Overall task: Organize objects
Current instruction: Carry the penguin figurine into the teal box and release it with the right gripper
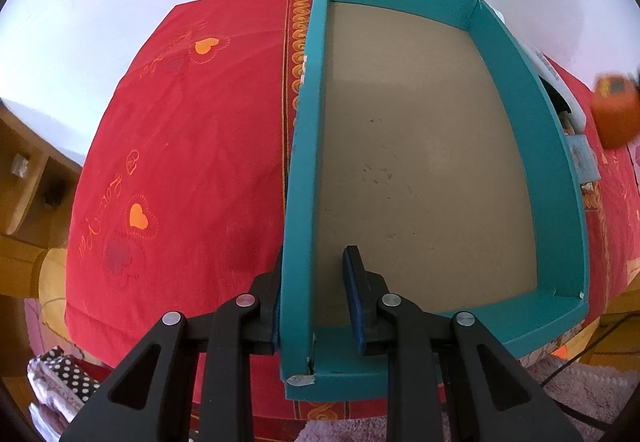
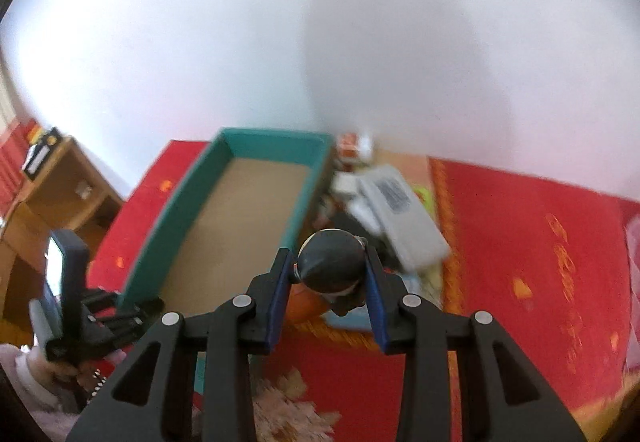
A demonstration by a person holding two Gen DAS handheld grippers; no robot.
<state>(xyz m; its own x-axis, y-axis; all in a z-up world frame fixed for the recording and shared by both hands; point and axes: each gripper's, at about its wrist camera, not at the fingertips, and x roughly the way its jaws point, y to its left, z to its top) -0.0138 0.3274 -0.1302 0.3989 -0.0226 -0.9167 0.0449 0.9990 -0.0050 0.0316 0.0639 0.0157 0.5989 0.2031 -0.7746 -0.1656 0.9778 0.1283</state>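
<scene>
A teal cardboard box with a bare brown floor sits on a red bedspread. My left gripper straddles its left wall near the front corner, one finger outside and one inside, with a gap between the inner finger and the wall. The box also shows in the right wrist view. My right gripper is shut on a toy figure with a dark round head and orange body, held above the bed beside the box's right wall. The figure shows blurred at the right edge of the left wrist view.
A pile of loose items lies right of the box: a white packet with a barcode, a small red-and-white carton, cards. A wooden shelf unit stands at the left. A white wall is behind the bed.
</scene>
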